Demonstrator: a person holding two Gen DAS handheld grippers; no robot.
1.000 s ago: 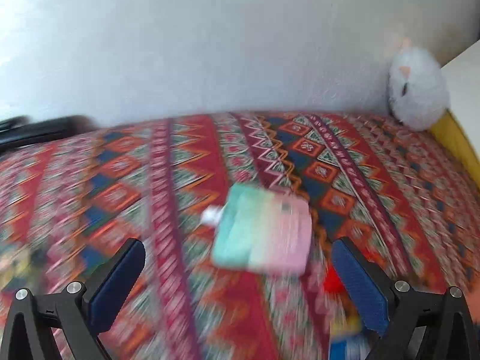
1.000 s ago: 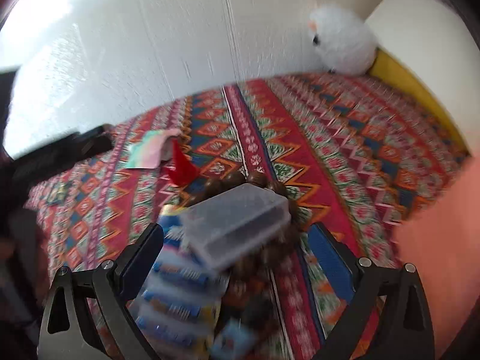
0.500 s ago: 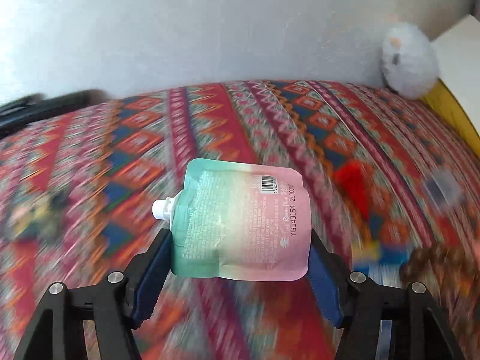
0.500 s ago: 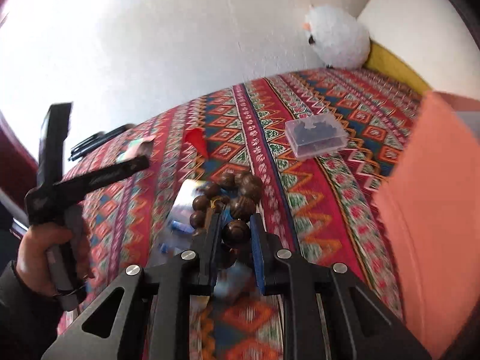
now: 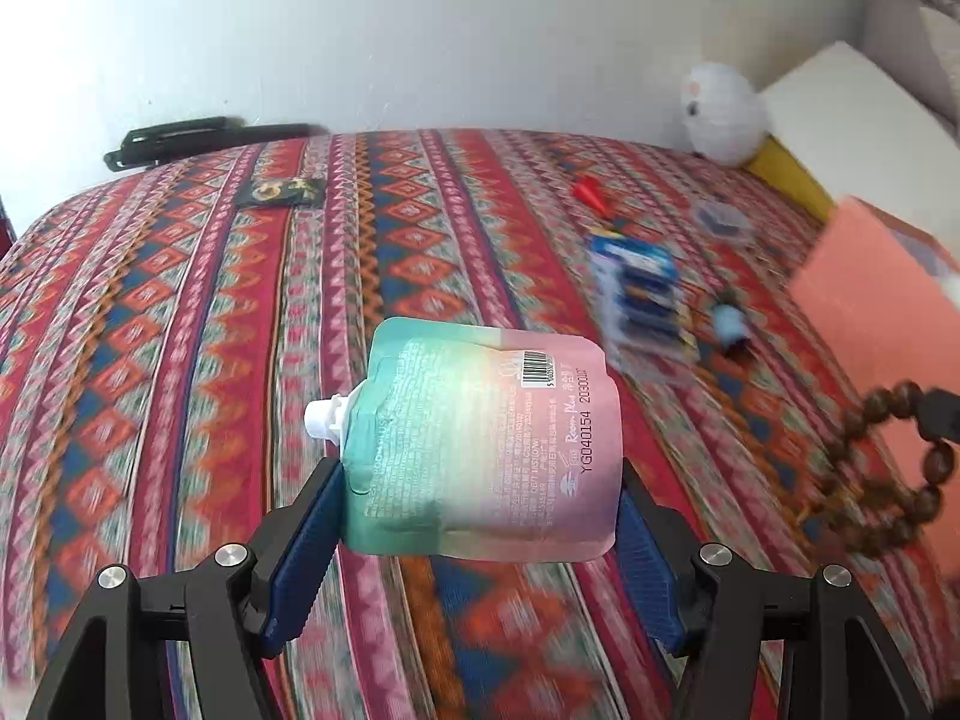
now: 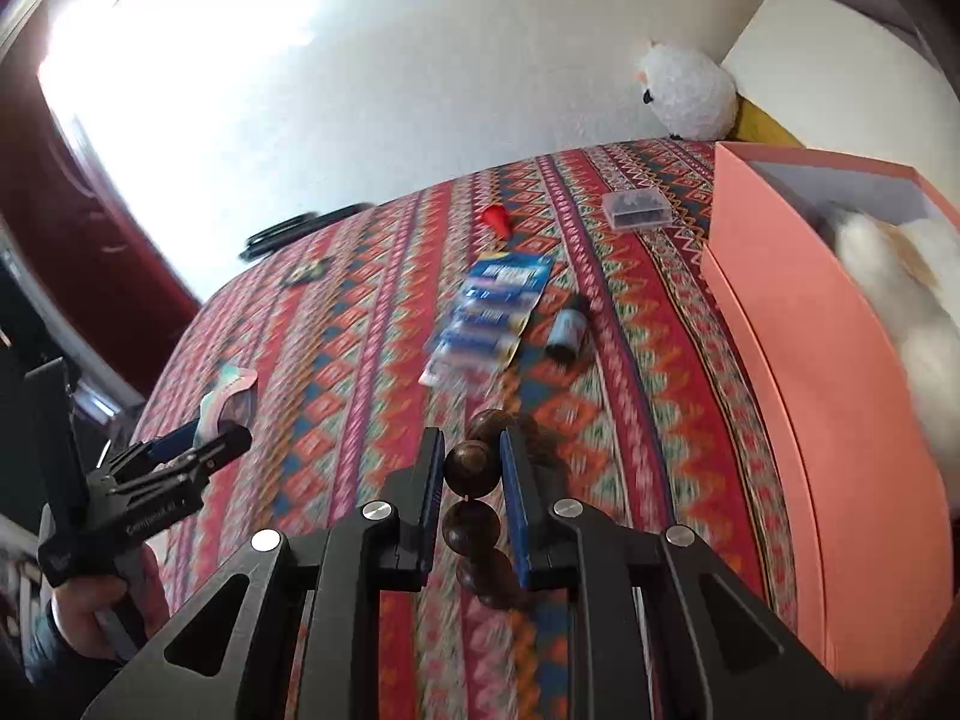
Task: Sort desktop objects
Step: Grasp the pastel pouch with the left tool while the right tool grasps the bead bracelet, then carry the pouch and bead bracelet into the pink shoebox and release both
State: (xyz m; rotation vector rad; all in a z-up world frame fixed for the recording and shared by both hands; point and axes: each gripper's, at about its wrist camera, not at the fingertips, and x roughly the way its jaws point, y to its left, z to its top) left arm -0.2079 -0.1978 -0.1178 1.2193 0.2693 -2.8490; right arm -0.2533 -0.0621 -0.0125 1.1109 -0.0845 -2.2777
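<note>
Since half a second ago both tools have risen from the patterned cloth (image 5: 180, 312), each carrying its catch: the left gripper (image 5: 480, 546) has its blue pads closed against the two sides of the spouted pouch (image 5: 486, 438), which now hangs clear above the cloth with its white cap to the left, and the right gripper (image 6: 474, 492) has its jaws drawn nearly together on one bead of the wooden bead bracelet (image 6: 471, 468), the rest of the string dangling below and behind the pads. The bracelet has travelled right, so that in the left view it swings in front of the near wall of the salmon-pink box (image 6: 798, 324). Left on the cloth are the battery blister pack (image 6: 486, 312), a small blue-and-black cylinder (image 6: 567, 333) just right of it, a red cone (image 6: 497, 219) farther back, a clear plastic case (image 6: 639, 210) near the box's far corner, and a dark packet (image 5: 279, 192) far to the left. The step in hand looks like the carry to the box, which already holds something white and furry. Next the right tool probably needs to clear the box's rim and open over its inside, the left following with the pouch; the dangling beads may snag on the wall.
</note>
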